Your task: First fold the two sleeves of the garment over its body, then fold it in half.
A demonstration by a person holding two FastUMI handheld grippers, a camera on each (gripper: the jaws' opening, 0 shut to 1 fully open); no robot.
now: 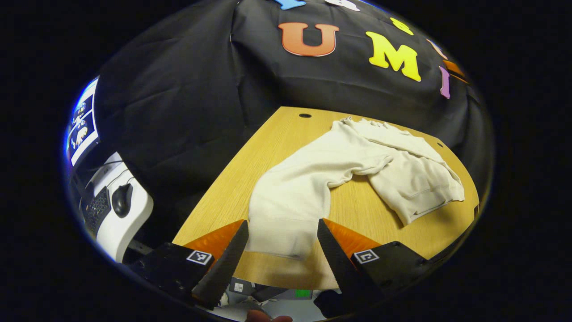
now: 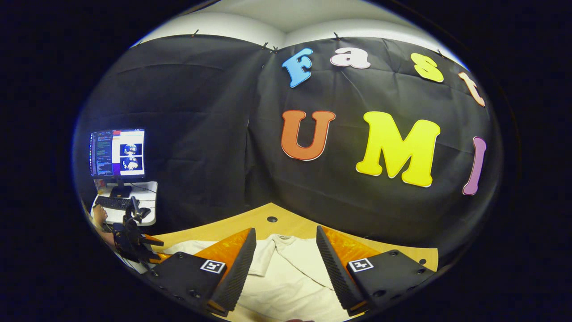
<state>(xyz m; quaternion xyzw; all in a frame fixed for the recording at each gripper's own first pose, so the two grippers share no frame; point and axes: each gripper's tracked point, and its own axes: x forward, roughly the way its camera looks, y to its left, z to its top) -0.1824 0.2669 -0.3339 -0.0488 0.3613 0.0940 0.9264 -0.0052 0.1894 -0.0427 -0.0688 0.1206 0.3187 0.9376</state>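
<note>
Cream garment (image 1: 357, 165) lay crumpled on wooden table (image 1: 268, 147), one sleeve (image 1: 286, 210) stretched toward near edge. Left gripper (image 1: 282, 243): fingers spread wide above sleeve end, holding nothing. Right gripper (image 2: 286, 264): fingers wide apart over garment (image 2: 290, 273), empty.

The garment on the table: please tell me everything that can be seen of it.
The garment is a cream, long-sleeved top of soft, thick-looking knit. It lies rumpled on the wooden table, not yet folded neatly. In the left gripper view one sleeve stretches toward the open left gripper, its cuff between the fingers, apparently untouched. The body is bunched at the far right, hem ribbed. The open right gripper hovers above the cloth.
</note>
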